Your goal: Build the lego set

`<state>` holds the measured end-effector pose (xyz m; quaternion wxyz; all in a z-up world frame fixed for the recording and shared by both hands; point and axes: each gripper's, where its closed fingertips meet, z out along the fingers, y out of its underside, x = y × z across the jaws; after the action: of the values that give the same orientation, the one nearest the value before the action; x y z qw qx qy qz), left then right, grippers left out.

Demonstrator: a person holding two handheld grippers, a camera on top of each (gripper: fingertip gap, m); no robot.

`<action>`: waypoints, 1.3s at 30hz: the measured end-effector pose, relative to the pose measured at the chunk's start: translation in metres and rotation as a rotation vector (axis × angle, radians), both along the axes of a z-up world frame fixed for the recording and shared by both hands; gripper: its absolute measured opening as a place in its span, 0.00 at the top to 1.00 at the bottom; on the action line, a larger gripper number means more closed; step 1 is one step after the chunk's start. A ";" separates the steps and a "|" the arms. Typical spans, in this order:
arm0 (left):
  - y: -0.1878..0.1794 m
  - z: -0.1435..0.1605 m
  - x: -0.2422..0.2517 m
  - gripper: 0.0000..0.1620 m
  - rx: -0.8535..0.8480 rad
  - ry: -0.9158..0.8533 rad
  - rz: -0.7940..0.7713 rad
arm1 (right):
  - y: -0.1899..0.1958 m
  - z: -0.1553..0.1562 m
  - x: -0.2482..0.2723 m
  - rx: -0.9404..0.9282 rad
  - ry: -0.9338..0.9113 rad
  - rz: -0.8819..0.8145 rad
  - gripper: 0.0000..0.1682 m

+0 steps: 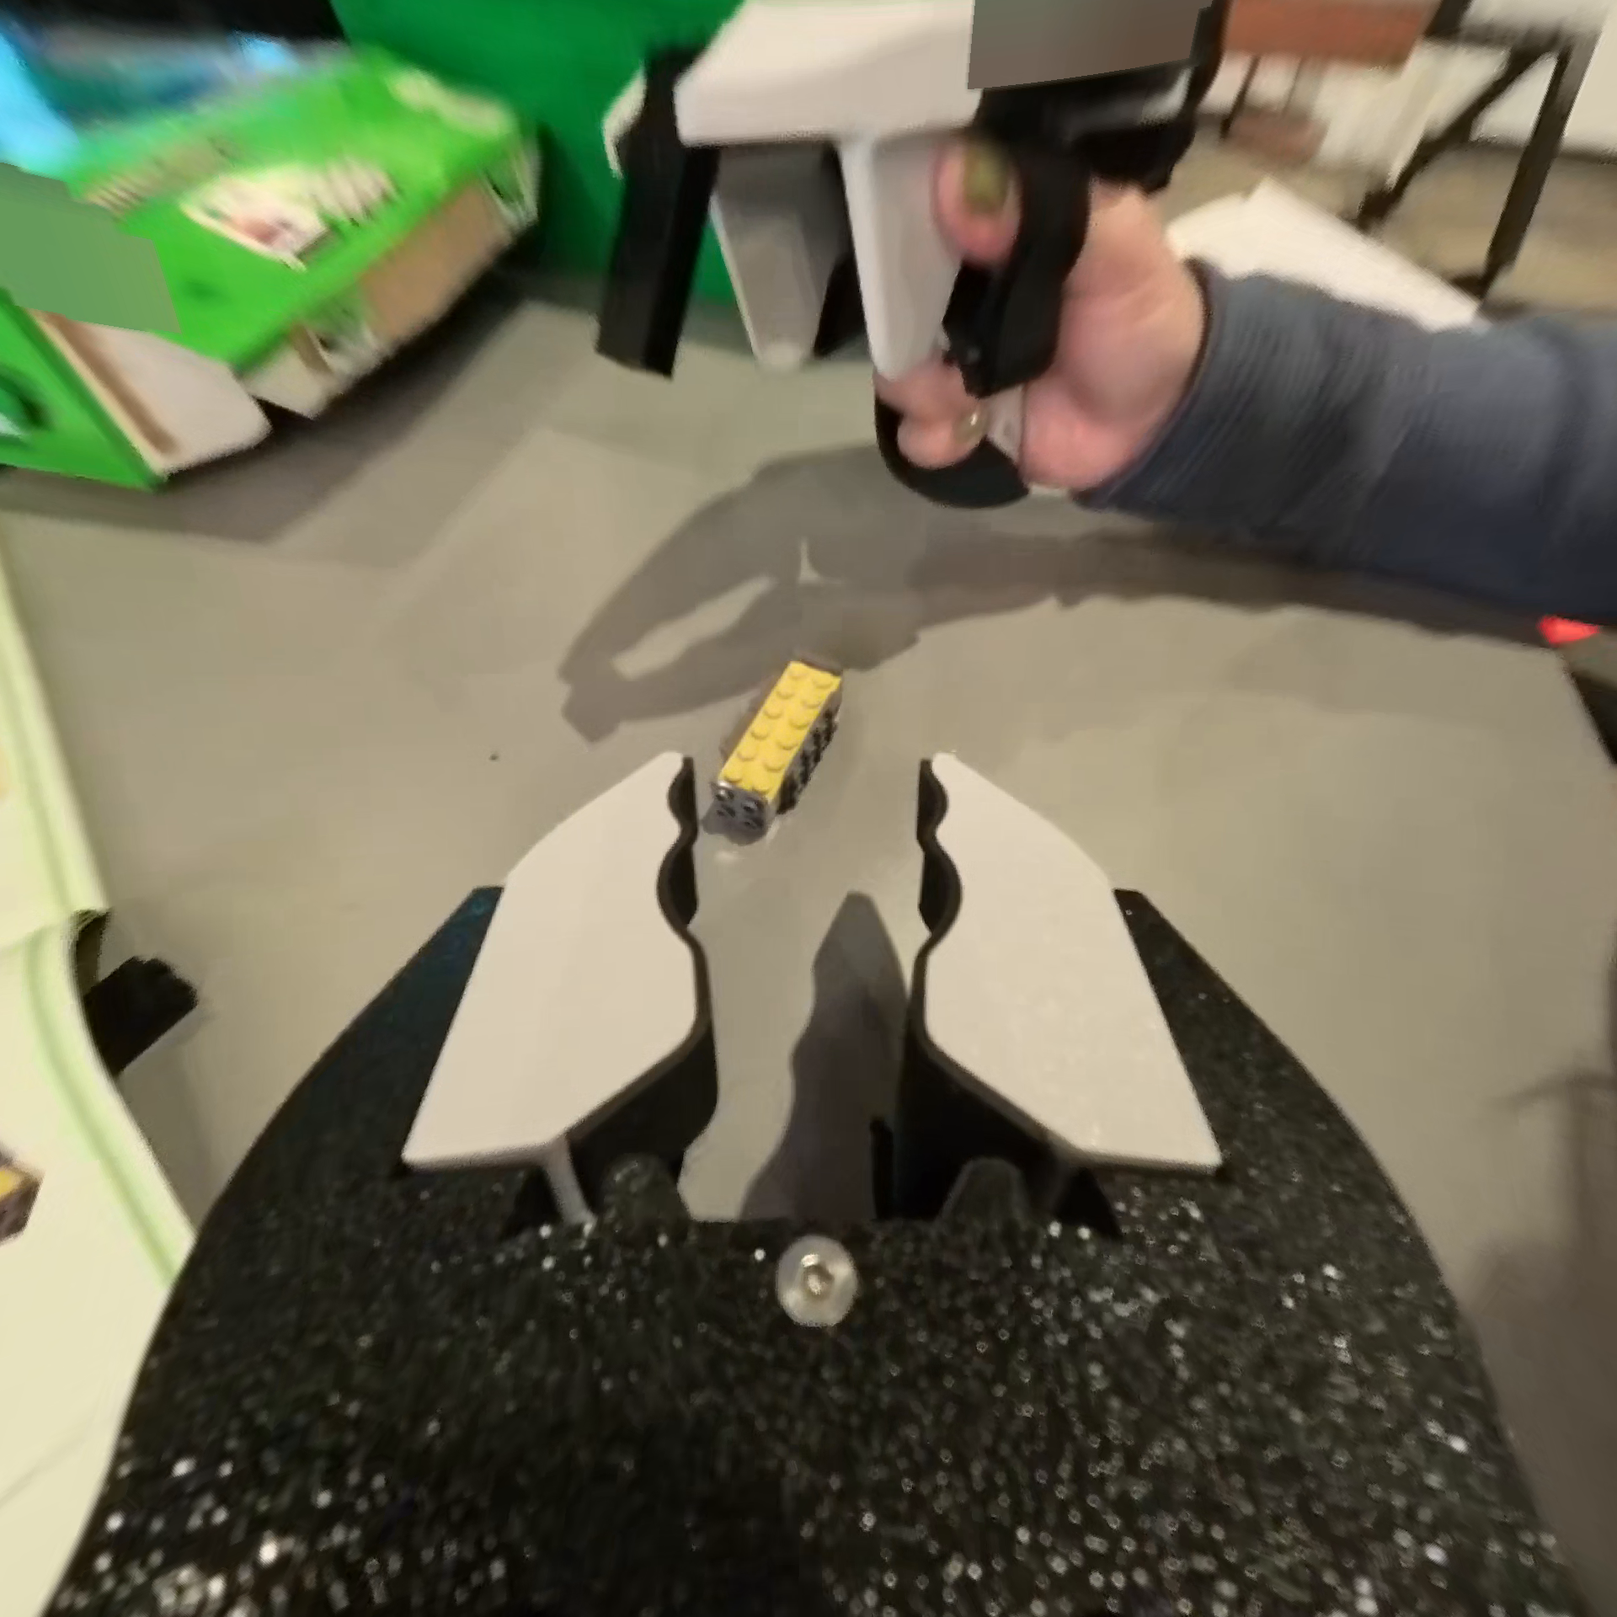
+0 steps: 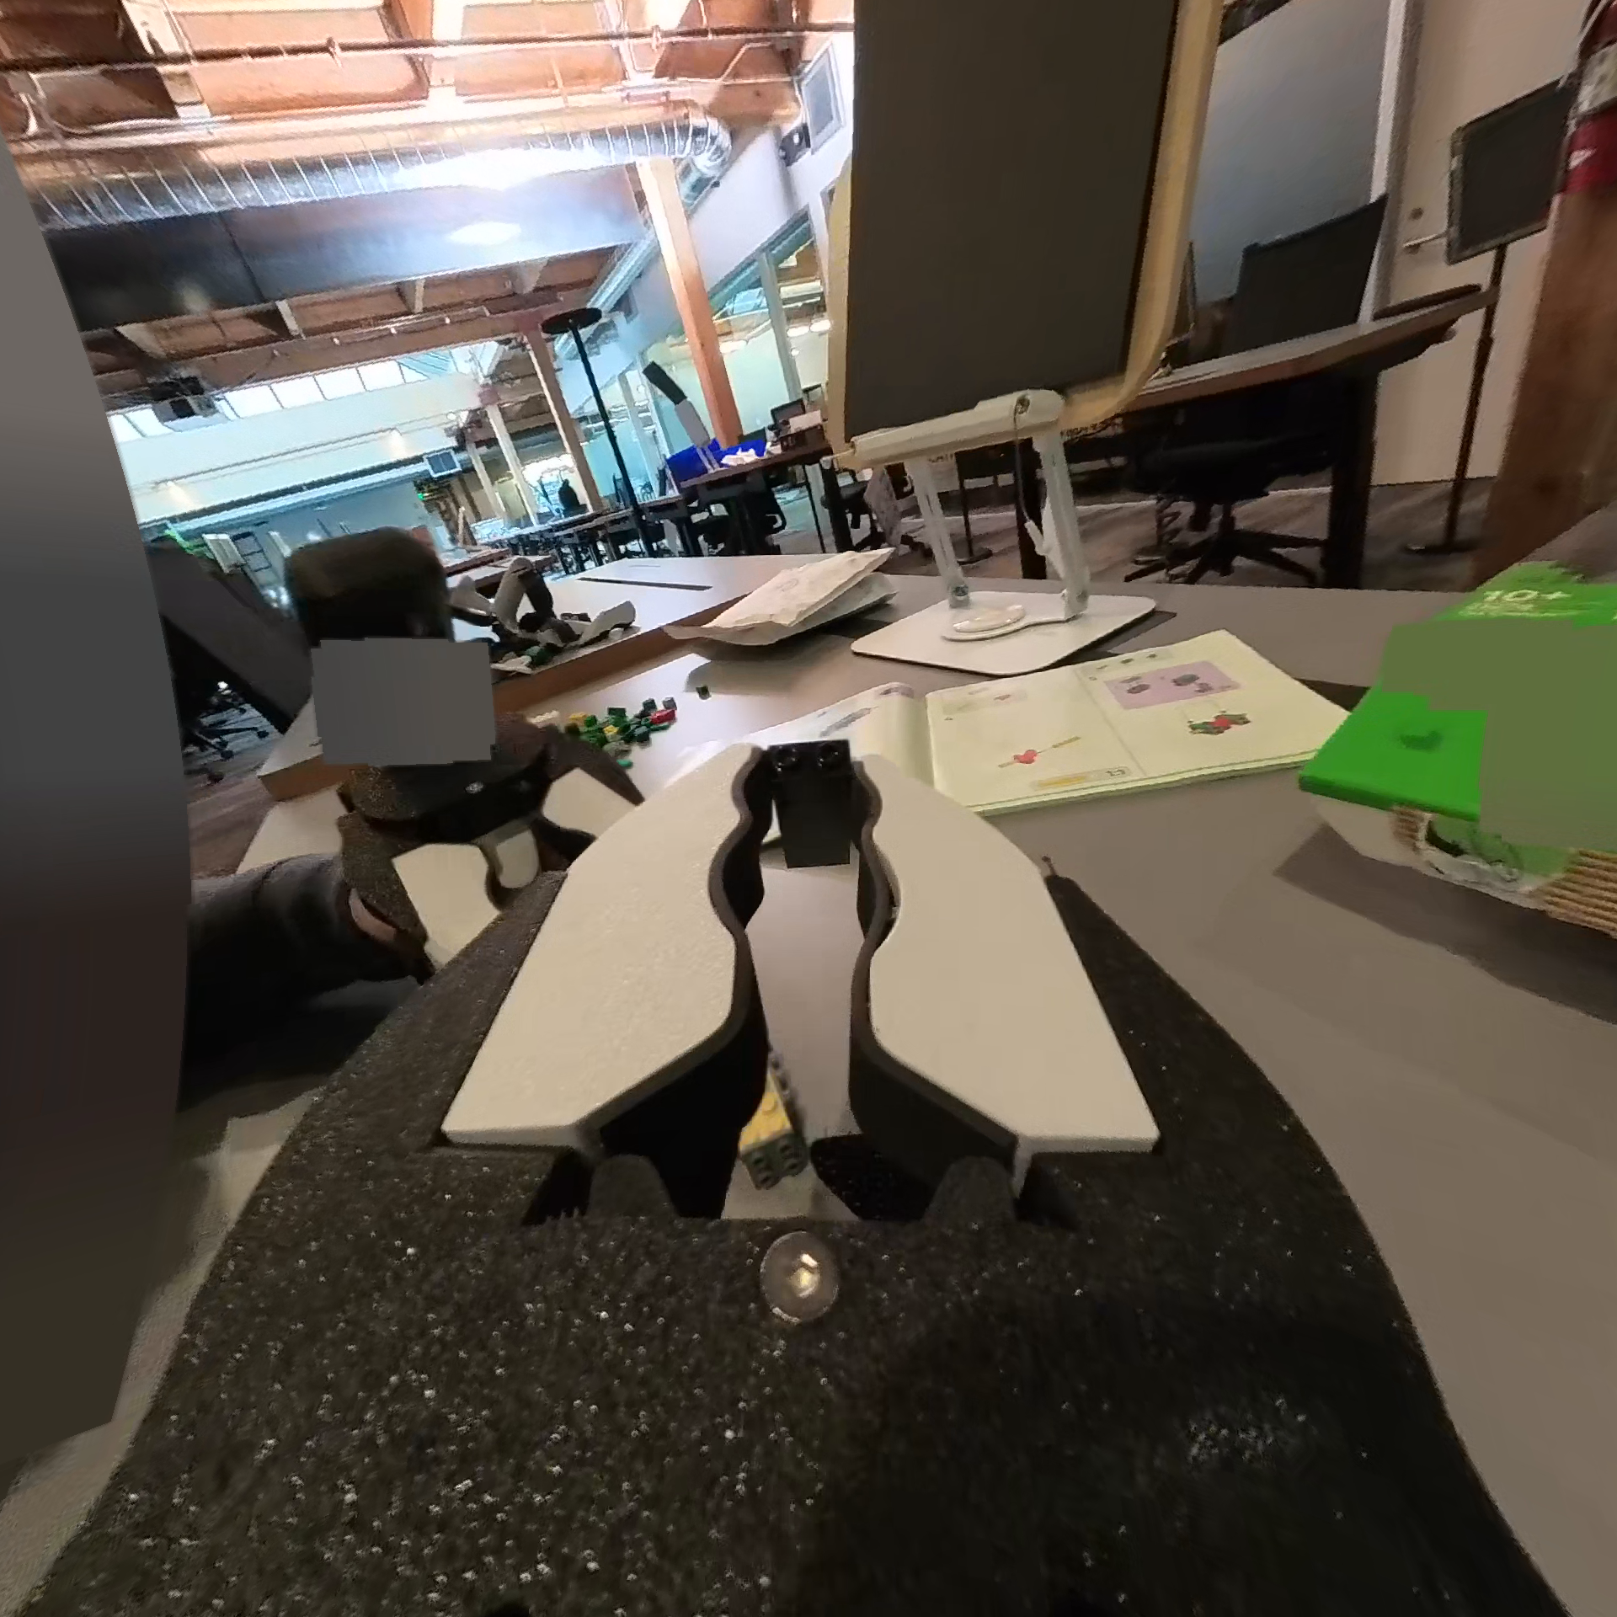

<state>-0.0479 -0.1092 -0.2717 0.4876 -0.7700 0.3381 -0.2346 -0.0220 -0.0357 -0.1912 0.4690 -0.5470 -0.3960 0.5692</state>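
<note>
A small assembly with a yellow studded top and dark grey underside (image 1: pixel 779 744) lies on the grey table (image 1: pixel 350 787). My left gripper (image 1: pixel 805 774) is open and empty just above and in front of it, its left fingertip beside the assembly's near end. My right gripper (image 2: pixel 809 770) is shut on a black brick (image 2: pixel 809 805) held upright at its fingertips. It hovers above the assembly, which shows between its fingers (image 2: pixel 774 1129). In the left wrist view the right gripper (image 1: pixel 717 350) hangs over the table, held by a hand (image 1: pixel 1076 367).
An open instruction booklet (image 2: pixel 1094 726) lies ahead of the right gripper. Several loose small bricks (image 2: pixel 630 717) lie at the far left. A green box (image 2: pixel 1487 744) sits on the right, and shows in the left wrist view (image 1: pixel 262 219). A white stand with a dark screen (image 2: pixel 1006 604) is behind. Tip to tip, the grippers are about 12 cm apart.
</note>
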 end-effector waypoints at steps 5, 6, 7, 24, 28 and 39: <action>0.014 -0.009 0.005 0.70 -0.038 0.069 -0.020 | 0.002 -0.004 0.001 0.043 0.011 -0.024 0.91; 0.016 -0.011 0.006 0.70 -0.045 0.084 -0.024 | 0.001 -0.005 0.001 0.056 0.015 -0.023 0.90; 0.018 -0.012 0.007 0.70 -0.052 0.097 -0.030 | 0.000 -0.005 0.000 0.072 0.019 -0.021 0.91; 0.029 -0.035 0.018 0.75 -0.069 0.340 -0.069 | 0.010 -0.015 -0.001 0.184 -0.007 -0.105 0.90; 0.028 -0.039 0.019 0.82 -0.087 0.340 -0.069 | 0.009 -0.015 -0.002 0.191 -0.011 -0.098 0.90; 0.017 -0.040 -0.010 0.83 -0.147 0.316 0.037 | -0.006 -0.021 -0.011 0.240 -0.063 -0.041 0.90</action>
<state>-0.0584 -0.0925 -0.3115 0.3751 -0.8370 0.3780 -0.1259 -0.0330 -0.0414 -0.2120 0.5300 -0.5123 -0.4645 0.4908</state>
